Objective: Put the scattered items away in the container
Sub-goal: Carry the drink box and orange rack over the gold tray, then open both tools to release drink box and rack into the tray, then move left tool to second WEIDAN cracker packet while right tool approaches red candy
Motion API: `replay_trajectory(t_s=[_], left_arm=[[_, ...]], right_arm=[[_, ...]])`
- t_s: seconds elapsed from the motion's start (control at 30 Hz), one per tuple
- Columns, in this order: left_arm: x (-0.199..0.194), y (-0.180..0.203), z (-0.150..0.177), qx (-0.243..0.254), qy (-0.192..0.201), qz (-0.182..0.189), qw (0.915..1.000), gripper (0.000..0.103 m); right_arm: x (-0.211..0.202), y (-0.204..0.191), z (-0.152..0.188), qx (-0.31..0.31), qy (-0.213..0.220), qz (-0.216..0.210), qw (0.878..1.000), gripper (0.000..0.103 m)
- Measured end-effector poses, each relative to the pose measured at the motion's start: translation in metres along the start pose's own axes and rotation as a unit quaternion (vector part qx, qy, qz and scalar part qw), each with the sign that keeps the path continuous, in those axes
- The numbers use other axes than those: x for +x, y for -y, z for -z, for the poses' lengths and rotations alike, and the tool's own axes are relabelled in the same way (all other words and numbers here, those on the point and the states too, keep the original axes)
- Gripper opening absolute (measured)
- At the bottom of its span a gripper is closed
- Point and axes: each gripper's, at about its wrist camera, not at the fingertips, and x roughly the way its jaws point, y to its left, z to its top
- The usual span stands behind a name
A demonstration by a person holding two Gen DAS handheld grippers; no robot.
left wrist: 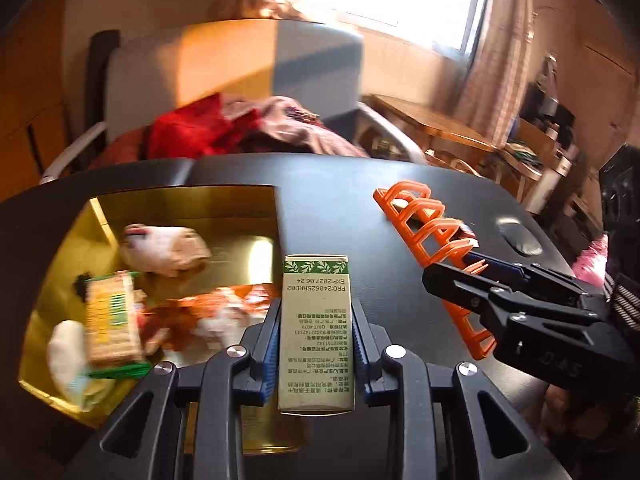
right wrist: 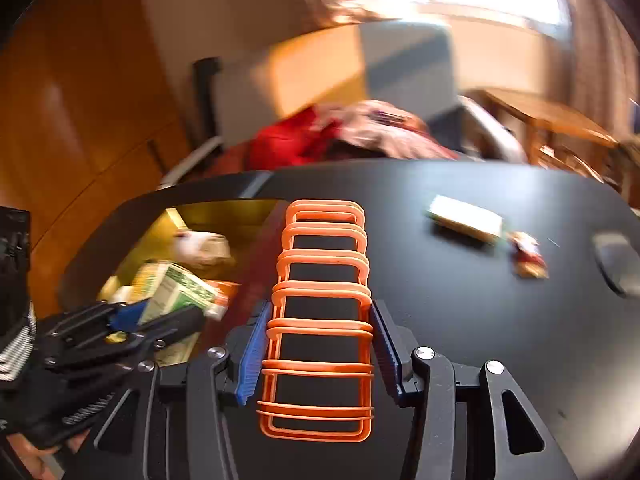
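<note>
The left gripper (left wrist: 316, 336) has its jaws drawn in narrow on a slim green-and-white box (left wrist: 316, 332), the blue pads pressing its two long sides. The box's long axis runs straight out along the fingers, and its leaf-printed end juts past the tips. The right gripper (right wrist: 320, 344) is clamped at a middling width on an orange rack (right wrist: 322, 316), a ladder of plastic loops. Its length also lies along the fingers and reaches well beyond them.

Both loads appear to be held clear above the black table (left wrist: 360, 208). The gold container (left wrist: 240, 200) lies ahead and to the left of the left jaws, its near rim just beside the box, with wrapped snacks and packets inside. From the right jaws it sits further off to the left, past the left gripper. The left hand is therefore the nearer one, and its box probably needs only a short carry leftward and forward before release. The longer rack will likely have to swing across and may need turning to fit.

Off to the right of the right jaws, a flat pale packet (right wrist: 466, 222) and a small red wrapper (right wrist: 528, 254) lie on the table, not yet gathered.
</note>
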Motion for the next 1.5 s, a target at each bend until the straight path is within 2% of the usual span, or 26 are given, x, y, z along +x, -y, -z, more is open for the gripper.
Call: replay_trajectory(t_s=[0.13, 0.33, 0.53, 0.67, 1.1, 1.3, 1.5], left_arm=[[-0.004, -0.050, -0.005, -0.038, 0.009, -0.044, 0.9983, 0.030], [0.004, -0.111, -0.003, -0.085, 0.003, -0.095, 0.9919, 0.030], [0.021, -0.134, -0.003, -0.101, -0.013, -0.110, 0.9887, 0.030], [0.029, -0.134, -0.001, -0.099, -0.022, -0.106, 0.9892, 0.031], [0.006, -0.130, 0.002, -0.110, 0.000, -0.115, 0.9873, 0.033], [-0.013, -0.113, -0.002, -0.098, 0.021, -0.102, 0.9897, 0.033], [-0.011, -0.067, -0.016, -0.054, 0.021, -0.060, 0.9965, 0.033]], right_arm=[[0.029, -0.045, -0.015, -0.034, -0.012, -0.042, 0.999, 0.050], [0.073, -0.090, -0.022, -0.049, -0.053, -0.088, 0.994, 0.050], [0.111, -0.112, -0.018, -0.062, -0.098, -0.088, 0.989, 0.050], [0.120, -0.112, -0.016, -0.055, -0.116, -0.096, 0.987, 0.050], [0.099, -0.092, -0.013, -0.017, -0.099, -0.096, 0.990, 0.055], [0.077, -0.071, -0.012, 0.016, -0.075, -0.100, 0.992, 0.055], [0.051, -0.024, 0.003, 0.064, -0.055, -0.068, 0.994, 0.055]])
